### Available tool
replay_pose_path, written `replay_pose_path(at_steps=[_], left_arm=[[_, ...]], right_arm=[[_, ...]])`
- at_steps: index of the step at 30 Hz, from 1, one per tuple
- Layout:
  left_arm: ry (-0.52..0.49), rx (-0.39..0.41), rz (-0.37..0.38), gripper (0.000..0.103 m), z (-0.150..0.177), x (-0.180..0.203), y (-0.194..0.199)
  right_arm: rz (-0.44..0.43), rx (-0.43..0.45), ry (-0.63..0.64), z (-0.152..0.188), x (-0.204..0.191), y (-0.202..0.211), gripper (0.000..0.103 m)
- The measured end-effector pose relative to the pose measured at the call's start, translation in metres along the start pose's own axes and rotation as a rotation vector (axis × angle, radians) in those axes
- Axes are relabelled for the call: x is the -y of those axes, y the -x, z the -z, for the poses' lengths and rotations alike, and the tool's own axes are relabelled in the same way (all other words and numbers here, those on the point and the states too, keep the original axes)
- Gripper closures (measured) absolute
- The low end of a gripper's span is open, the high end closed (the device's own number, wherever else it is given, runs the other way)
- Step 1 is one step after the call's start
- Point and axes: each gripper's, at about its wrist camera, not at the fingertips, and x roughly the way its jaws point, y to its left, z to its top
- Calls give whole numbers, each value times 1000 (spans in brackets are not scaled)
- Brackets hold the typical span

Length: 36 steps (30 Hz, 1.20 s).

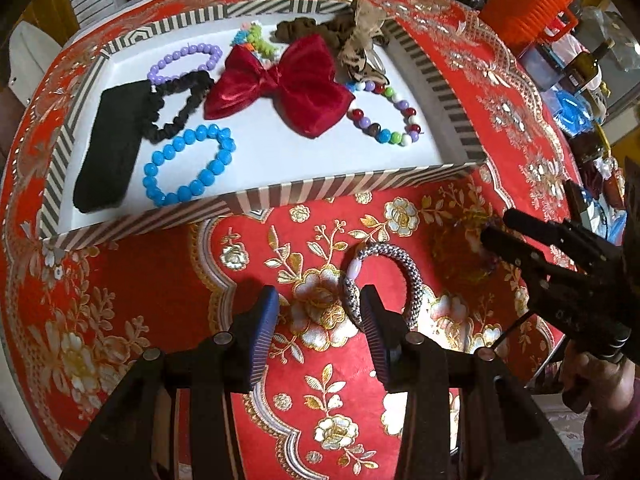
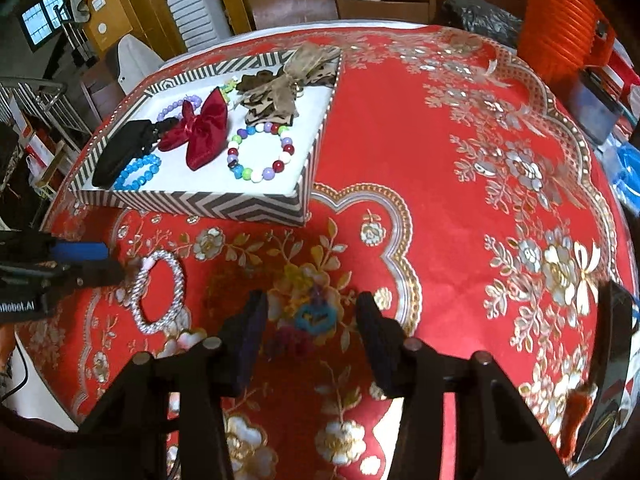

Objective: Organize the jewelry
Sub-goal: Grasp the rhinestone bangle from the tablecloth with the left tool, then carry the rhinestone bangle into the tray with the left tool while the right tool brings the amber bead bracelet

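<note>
The silver-grey beaded bracelet [image 1: 380, 280] is seen lying flat on the red floral counter [image 1: 152, 280], outside the striped tray [image 1: 256, 200], in the lower centre of the left wrist view; it is touched or nearly touched by one finger of the left gripper [image 1: 320, 312], whose jaws are held wide apart and clamped on nothing; the ring is offset to the right of the gap, so a small shift rightward is judged necessary before closing. In the right wrist view the same bracelet appears at the lower left, well away from the right gripper [image 2: 310, 320], which is likewise spread open and is poised over a small multicoloured fuzzy piece [image 2: 308, 316], blurred and hard to identify. The left gripper is judged the nearer to the bracelet; it is angled downward toward the cloth. In the tray a blue bead bracelet [image 1: 188, 168], a red bow [image 1: 280, 84] and a mixed-colour bead bracelet [image 1: 384, 116] are already placed.
</note>
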Motion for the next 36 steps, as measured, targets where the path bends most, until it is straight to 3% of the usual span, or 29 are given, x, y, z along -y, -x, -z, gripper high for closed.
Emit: replay_pose_path(at_steps=[6, 14, 16, 19, 25, 36], left_arm=[[-44, -18, -17, 76, -1, 15, -12], [-116, -5, -26, 79, -1, 32, -18], [-130, -3, -10, 103, 0, 33, -18], [-105, -17, 45, 103, -2, 29, -16], [-92, 33, 78, 103, -7, 25, 8], [-81, 137, 44, 103, -26, 12, 46]], right_arm=[[10, -5, 47, -4, -3, -7, 64], [3, -7, 90, -3, -1, -6, 93], [-32, -6, 62, -3, 3, -4, 94], [-92, 5, 9, -3, 9, 3, 94], [-145, 49, -21, -10, 9, 29, 94], [-135, 143, 2, -35, 5, 79, 94]])
